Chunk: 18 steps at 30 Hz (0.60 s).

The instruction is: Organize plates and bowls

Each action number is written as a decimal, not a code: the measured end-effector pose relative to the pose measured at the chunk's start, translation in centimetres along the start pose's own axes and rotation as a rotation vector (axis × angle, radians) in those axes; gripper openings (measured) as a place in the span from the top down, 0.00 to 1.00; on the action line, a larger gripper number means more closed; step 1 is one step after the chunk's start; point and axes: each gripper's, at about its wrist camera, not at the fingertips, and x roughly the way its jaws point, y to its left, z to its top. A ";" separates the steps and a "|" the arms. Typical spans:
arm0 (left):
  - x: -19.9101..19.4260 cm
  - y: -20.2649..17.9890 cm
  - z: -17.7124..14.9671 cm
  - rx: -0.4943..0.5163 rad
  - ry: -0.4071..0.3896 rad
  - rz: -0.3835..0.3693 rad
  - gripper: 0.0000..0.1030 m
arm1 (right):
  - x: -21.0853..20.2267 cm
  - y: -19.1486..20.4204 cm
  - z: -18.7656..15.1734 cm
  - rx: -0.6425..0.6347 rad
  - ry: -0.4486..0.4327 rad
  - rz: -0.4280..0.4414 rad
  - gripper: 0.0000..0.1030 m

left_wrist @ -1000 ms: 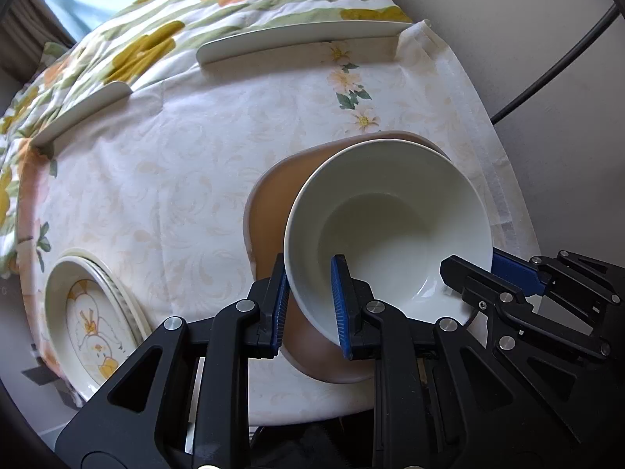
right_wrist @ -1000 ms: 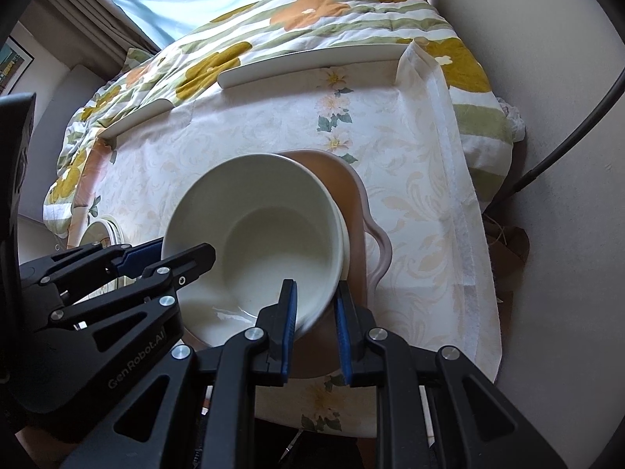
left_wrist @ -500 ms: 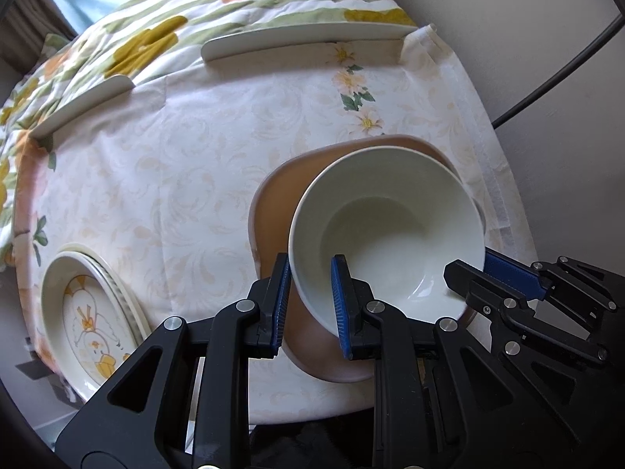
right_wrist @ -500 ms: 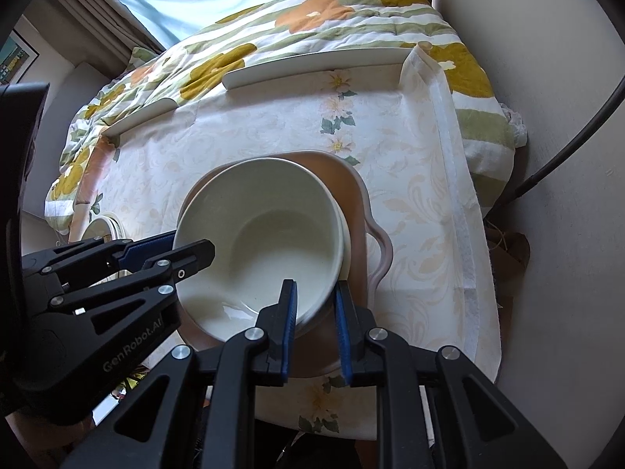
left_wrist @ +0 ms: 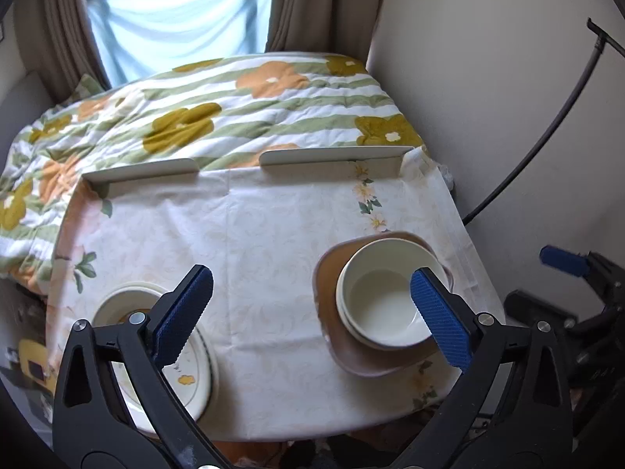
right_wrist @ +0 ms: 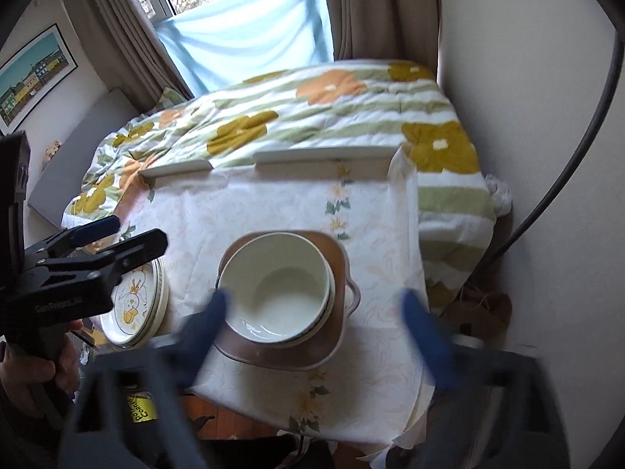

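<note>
Pale floral tablecloth (left_wrist: 242,234) over the small table as landmark. Near its right edge, brown square plastic plate (left_wrist: 332,332), carrying stacked cream ceramic bowls (left_wrist: 384,301), nested upright. Near its left edge, round painted plates (right_wrist: 136,305), piled. Left gripper (left_wrist: 310,314) and right gripper (right_wrist: 312,322) above the cloth, jaws opening wide, nothing between. Bowls likely stiff, glossy, slippery, breakable; best pinched at opposite rims.

The left gripper (right_wrist: 117,236) carries pale lettering on its black body, too blurred to read surely. Under the bench (right_wrist: 250,211) edge a yellow label (right_wrist: 141,410) shows dark letters, only partly visible, not readable
</note>
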 end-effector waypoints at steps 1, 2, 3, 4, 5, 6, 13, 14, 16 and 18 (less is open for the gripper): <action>0.0 0.2 -0.3 0.007 0.012 0.007 0.02 | -0.3 -0.2 -0.3 0.000 -0.009 -0.009 0.01; 0.1 0.5 -0.6 0.012 0.027 0.016 0.02 | -0.6 -0.2 -0.5 -0.003 -0.009 -0.020 0.01; 0.2 0.7 -1.0 0.013 0.042 0.023 0.02 | -0.7 -0.3 -0.7 -0.015 -0.003 -0.030 0.01; 0.5 1.0 -1.5 0.013 0.065 0.026 0.02 | -0.7 -0.4 -0.9 -0.027 0.015 -0.044 0.01; 0.8 1.2 -2.0 0.014 0.092 0.022 0.02 | -0.6 -0.5 -1.1 -0.043 0.043 -0.066 0.01; 1.1 1.4 -2.5 0.015 0.122 0.017 0.02 | -0.4 -0.6 -1.1 -0.056 0.074 -0.088 0.01; 5.2 1.2 -4.9 0.032 0.296 -0.009 0.02 | 3.0 -2.1 -2.2 -0.076 0.214 -0.149 0.01; 5.9 1.1 -5.2 0.035 0.316 -0.011 0.02 | 3.8 -2.4 -2.3 -0.069 0.246 -0.151 0.01; 7.0 0.8 -5.6 0.038 0.352 -0.009 0.02 | 6.0 -3.0 -2.6 -0.053 0.330 -0.155 0.01; 8.2 0.7 -5.9 0.034 0.381 -0.010 0.02 | 7.4 -3.3 -2.6 -0.047 0.366 -0.123 0.02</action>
